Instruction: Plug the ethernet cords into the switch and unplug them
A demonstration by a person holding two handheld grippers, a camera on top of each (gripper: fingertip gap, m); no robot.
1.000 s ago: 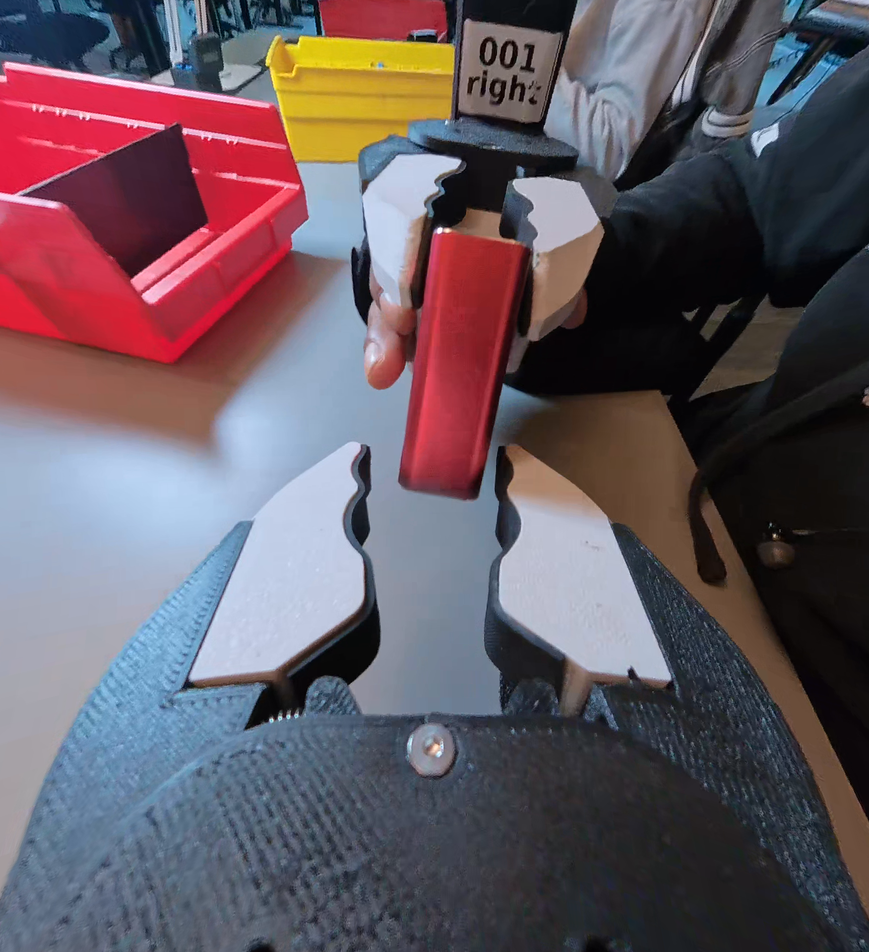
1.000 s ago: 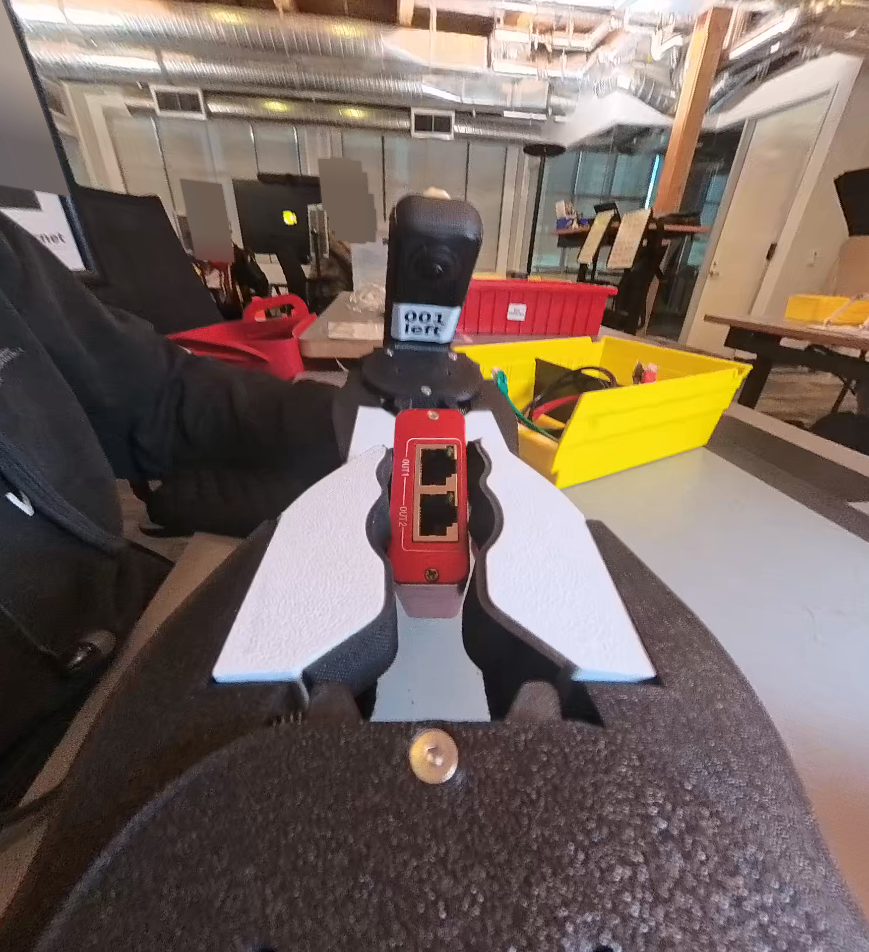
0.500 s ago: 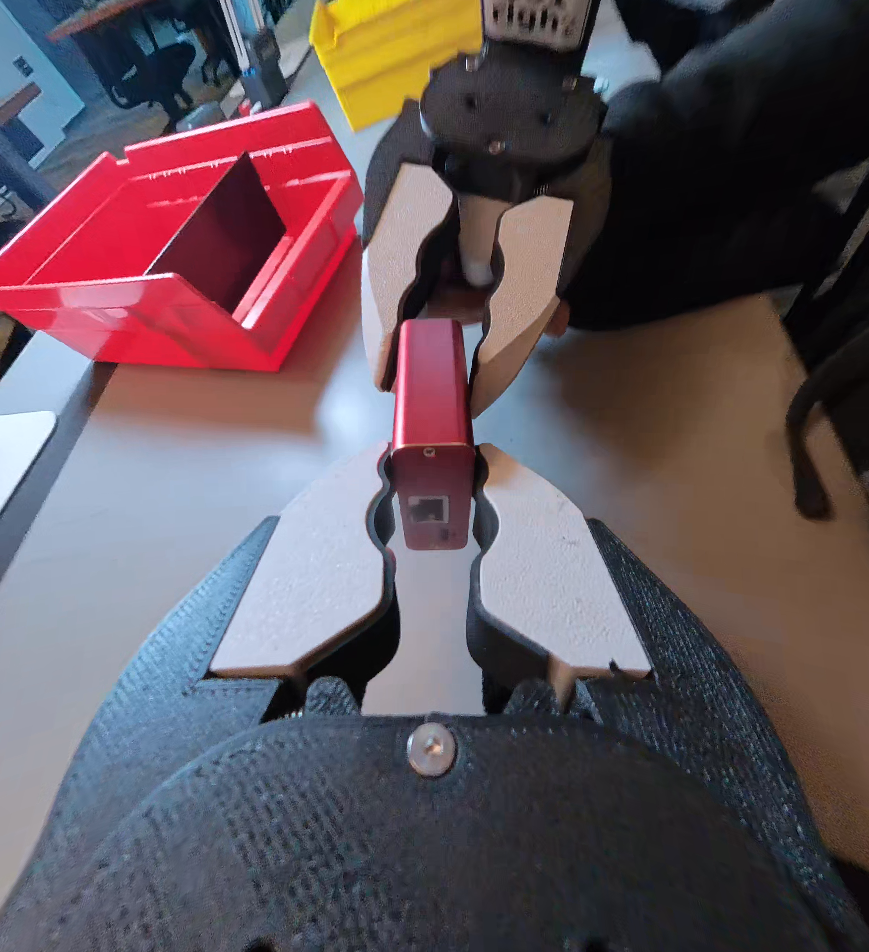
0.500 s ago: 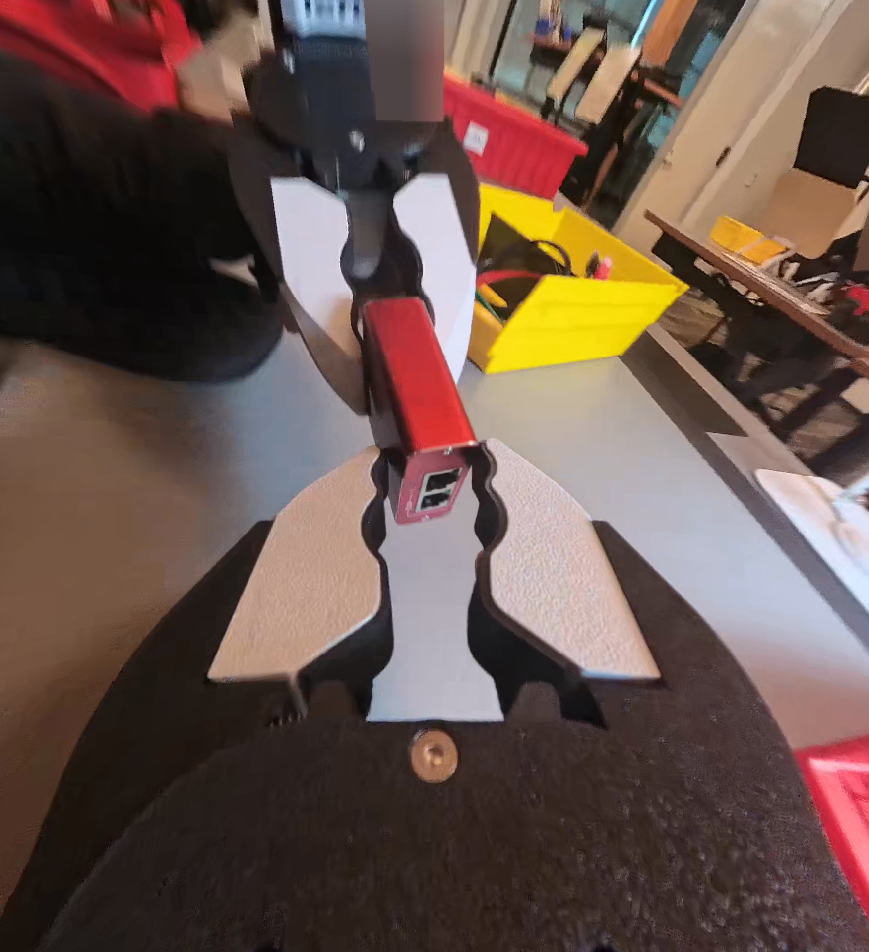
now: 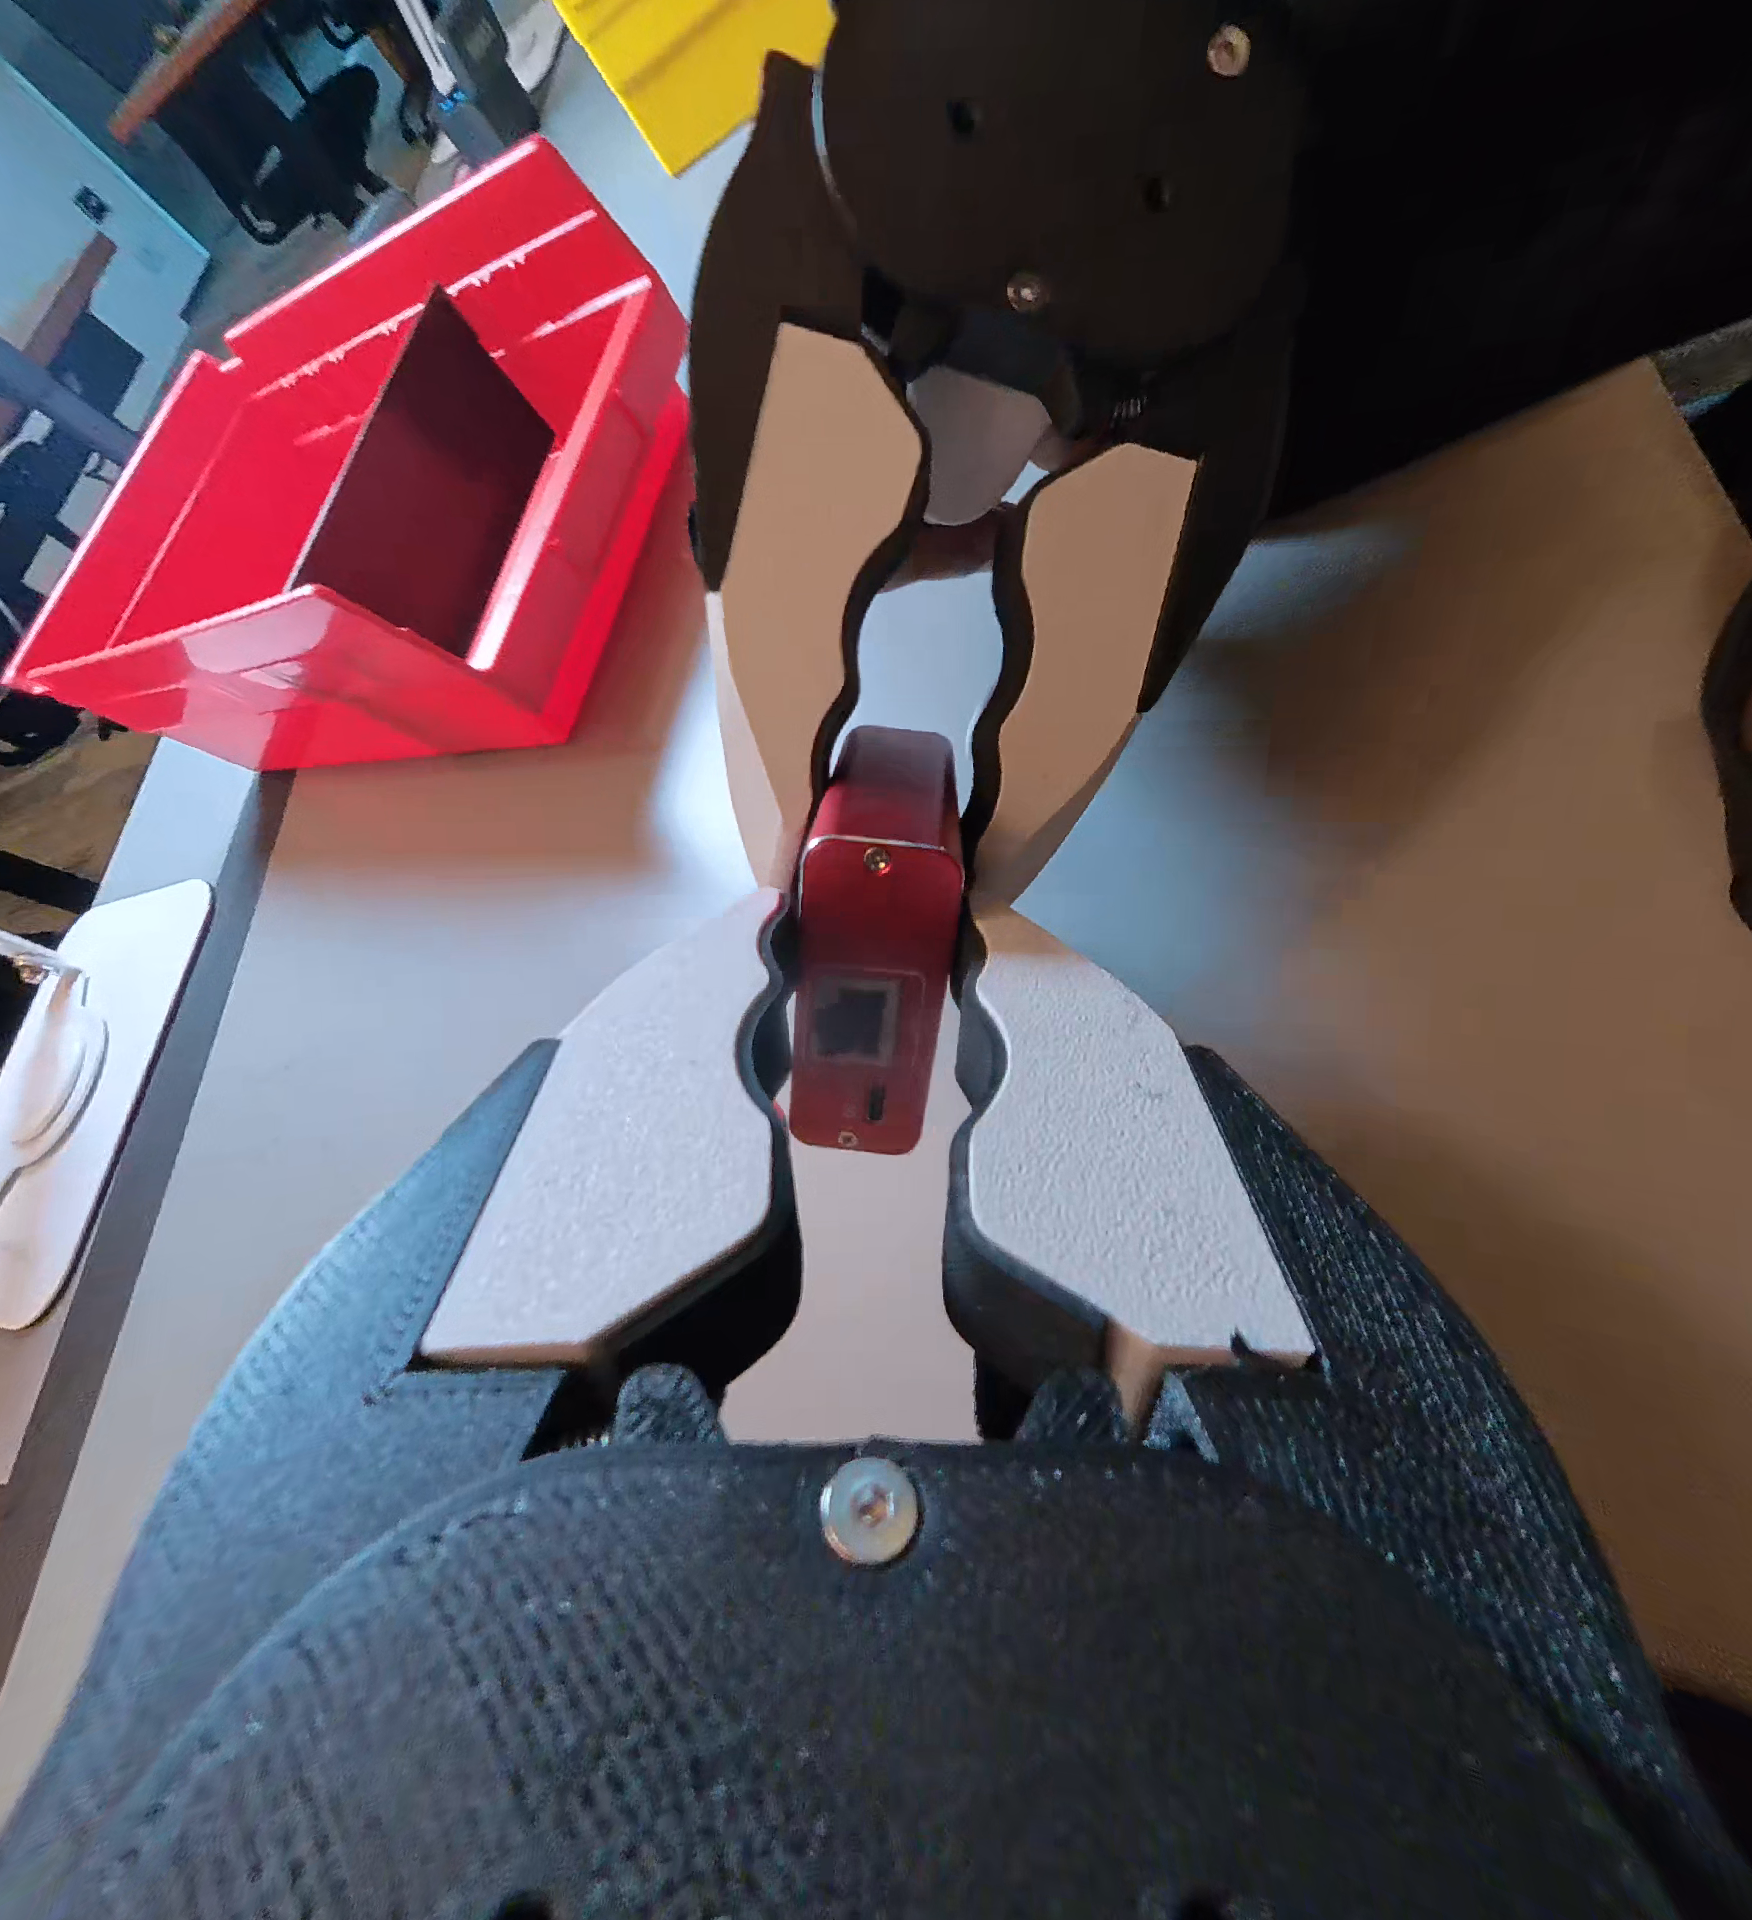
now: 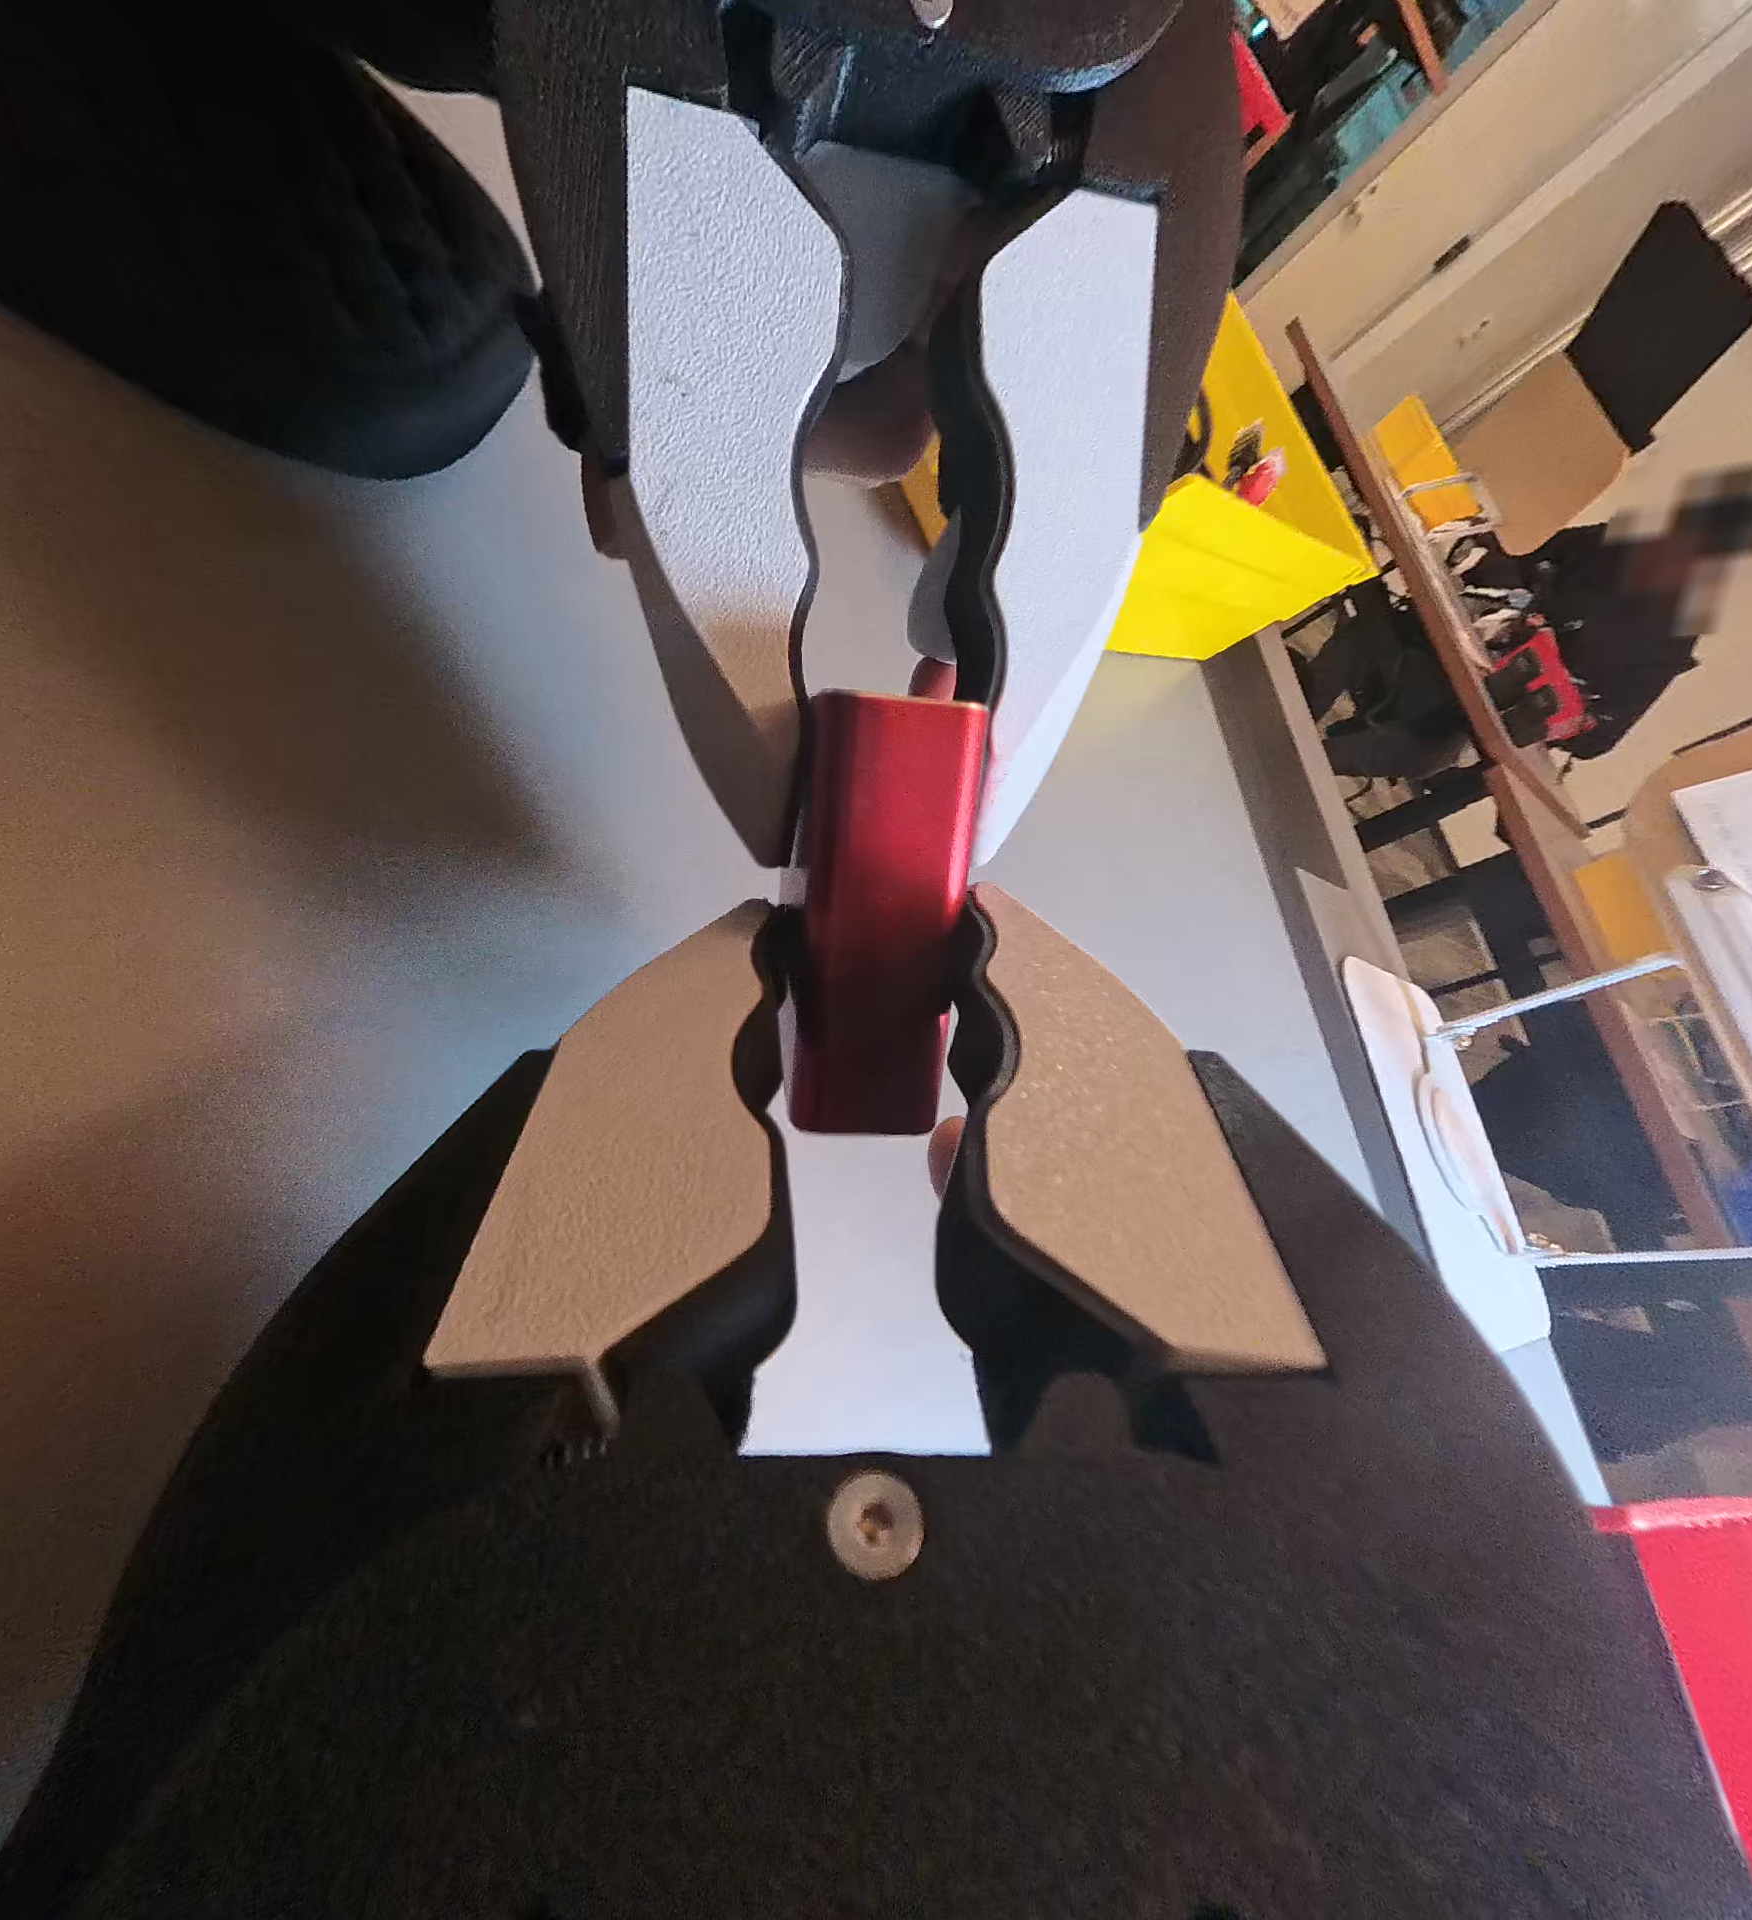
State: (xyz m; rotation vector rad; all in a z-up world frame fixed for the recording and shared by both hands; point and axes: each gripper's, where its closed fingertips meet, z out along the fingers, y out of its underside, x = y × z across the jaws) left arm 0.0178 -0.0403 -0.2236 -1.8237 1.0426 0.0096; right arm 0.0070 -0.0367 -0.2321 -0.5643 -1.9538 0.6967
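Both hand-held grippers, left (image 5: 872,940) and right (image 6: 872,925), clenched on the red switch (image 5: 874,1029), no legible writing.

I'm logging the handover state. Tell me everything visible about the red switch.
The red switch is a small oblong box that looks like anodised metal, with rounded edges. The end face in the left wrist view shows one network port, a small slot and a screw. It is held off the table, the left gripper clamping one end and the right gripper the other. No cord is plugged in.
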